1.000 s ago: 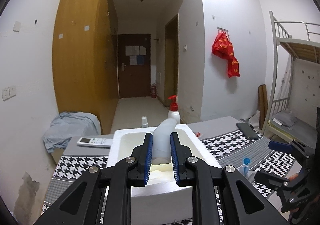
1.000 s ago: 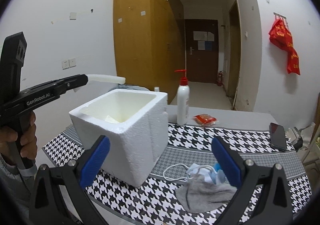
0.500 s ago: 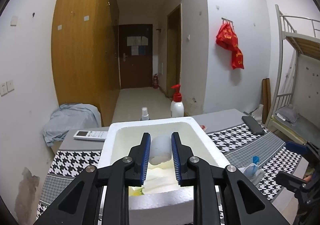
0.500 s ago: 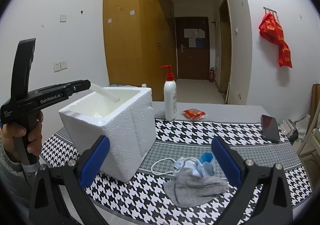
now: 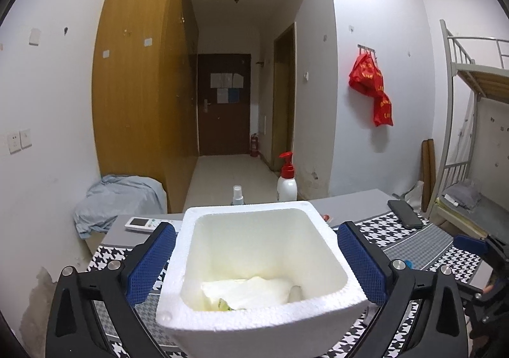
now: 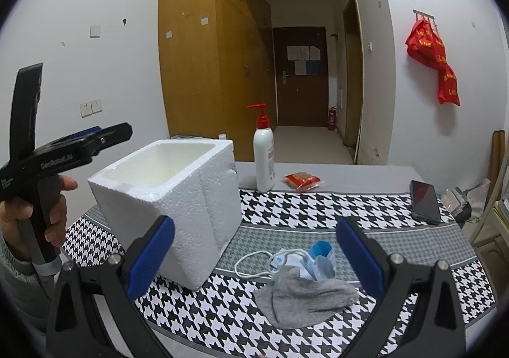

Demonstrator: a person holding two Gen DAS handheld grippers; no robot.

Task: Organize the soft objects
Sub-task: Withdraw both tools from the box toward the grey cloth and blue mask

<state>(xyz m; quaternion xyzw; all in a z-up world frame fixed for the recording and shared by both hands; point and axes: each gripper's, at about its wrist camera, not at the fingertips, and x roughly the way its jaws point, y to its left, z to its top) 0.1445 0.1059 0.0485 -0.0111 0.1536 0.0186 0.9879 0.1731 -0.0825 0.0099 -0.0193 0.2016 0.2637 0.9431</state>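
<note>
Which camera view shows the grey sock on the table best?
The right wrist view: the grey sock lies in full sight on the checked cloth, between the open tongs. In the left wrist view I cannot make it out.

A white pump bottle with a red top (image 6: 263, 157) stands upright at the back of the desk with the black-and-white houndstooth cloth (image 6: 286, 205), just beside a red plastic snack packet (image 6: 301, 181). A black phone (image 6: 425, 201) lies flat toward the desk's right edge. A white remote control (image 5: 141, 223) rests on the grey strip, and red bags (image 5: 371, 84) hang from a wall hook.
</note>
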